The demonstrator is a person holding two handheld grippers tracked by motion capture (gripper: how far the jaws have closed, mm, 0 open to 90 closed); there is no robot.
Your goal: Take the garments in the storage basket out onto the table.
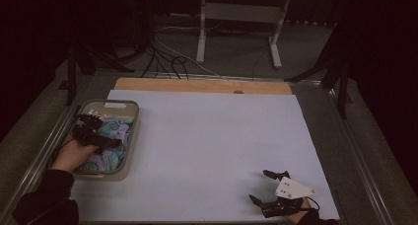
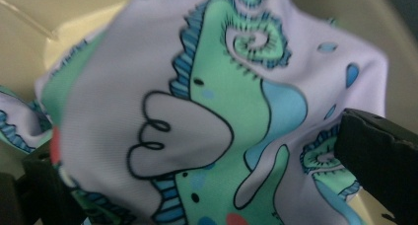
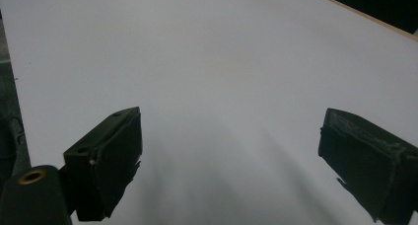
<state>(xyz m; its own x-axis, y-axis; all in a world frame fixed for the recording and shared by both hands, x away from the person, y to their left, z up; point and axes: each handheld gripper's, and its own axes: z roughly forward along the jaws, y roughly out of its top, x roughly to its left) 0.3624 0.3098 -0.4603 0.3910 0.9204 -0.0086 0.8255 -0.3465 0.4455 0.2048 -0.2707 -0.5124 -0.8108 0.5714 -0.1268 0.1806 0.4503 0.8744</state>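
A lilac cloth printed with green and blue sea creatures (image 1: 112, 141) lies in the grey plastic bin (image 1: 129, 151) at nine o'clock on the white table sheet (image 1: 212, 146). The left gripper (image 1: 91, 129) reaches into it, jaws spread around bunched fabric. The right gripper (image 1: 263, 188) hovers at five o'clock, jaws wide apart.

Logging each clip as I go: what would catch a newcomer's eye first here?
First, the patterned cloth, lilac with green and blue swirls, bunched in the grey bin at the table's left edge, with the left tongs reaching into it, jaws apart either side of the fabric. Next, the bare white sheet covering the table, where the right tongs rest open near the front right corner.
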